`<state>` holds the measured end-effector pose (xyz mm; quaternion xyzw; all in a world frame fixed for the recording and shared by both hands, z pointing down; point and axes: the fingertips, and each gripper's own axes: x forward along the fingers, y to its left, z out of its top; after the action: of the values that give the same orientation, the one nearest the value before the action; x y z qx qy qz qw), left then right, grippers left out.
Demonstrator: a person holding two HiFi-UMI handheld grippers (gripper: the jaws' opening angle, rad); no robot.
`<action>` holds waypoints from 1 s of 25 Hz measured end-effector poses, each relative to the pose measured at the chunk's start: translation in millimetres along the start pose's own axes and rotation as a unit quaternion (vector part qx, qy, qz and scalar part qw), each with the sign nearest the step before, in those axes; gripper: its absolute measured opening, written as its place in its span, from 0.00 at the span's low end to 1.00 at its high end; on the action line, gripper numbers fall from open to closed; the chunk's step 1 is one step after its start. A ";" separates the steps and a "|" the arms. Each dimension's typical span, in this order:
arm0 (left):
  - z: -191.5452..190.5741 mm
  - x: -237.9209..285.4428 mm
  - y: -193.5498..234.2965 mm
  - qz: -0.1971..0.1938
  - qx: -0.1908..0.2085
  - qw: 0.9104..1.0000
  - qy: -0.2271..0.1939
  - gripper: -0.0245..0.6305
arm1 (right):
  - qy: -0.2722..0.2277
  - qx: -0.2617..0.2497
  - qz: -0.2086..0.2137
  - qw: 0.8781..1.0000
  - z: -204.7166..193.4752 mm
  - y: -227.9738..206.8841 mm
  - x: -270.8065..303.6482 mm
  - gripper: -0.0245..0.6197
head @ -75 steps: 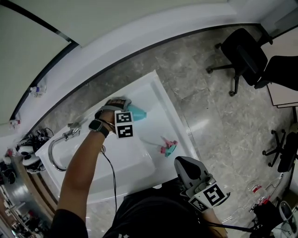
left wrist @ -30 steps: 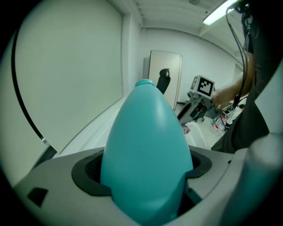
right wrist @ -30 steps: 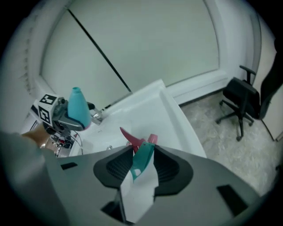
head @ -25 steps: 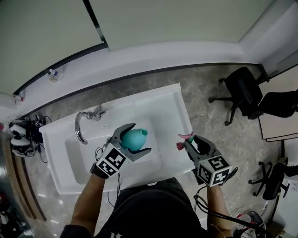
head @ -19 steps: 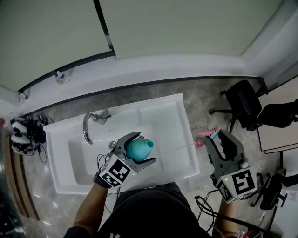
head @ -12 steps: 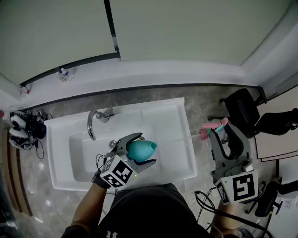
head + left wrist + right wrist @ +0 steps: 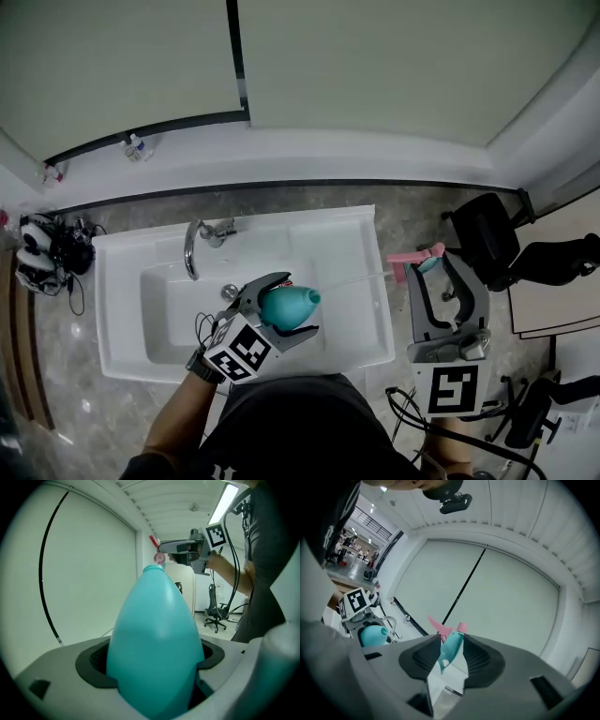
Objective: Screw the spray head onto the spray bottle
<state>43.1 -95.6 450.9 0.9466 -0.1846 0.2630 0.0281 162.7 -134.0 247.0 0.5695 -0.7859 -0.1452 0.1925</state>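
Left claw clamps the bottle, neck angled rightward; right claw, held level, pinches spray head

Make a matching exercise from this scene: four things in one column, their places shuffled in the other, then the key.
Things
1. bottle
2. spray head
3. faucet
4. chair

Places
A. on the floor, at the right of the head view
B. between the jaws of the right gripper
C. at the back rim of the sink
D. between the jaws of the left gripper

Pairs: 1-D, 2-B, 3-C, 4-A
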 end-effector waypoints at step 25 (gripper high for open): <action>12.1 -0.8 -13.0 0.014 -0.017 1.000 0.010 0.73 | 0.035 -0.134 0.109 0.984 0.2 102.8 -1.9 0.27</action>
<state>53.1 -85.1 440.6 0.9406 -0.2017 0.2700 0.0423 76.8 -100.4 292.6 0.4540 -0.8094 -0.2077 0.3092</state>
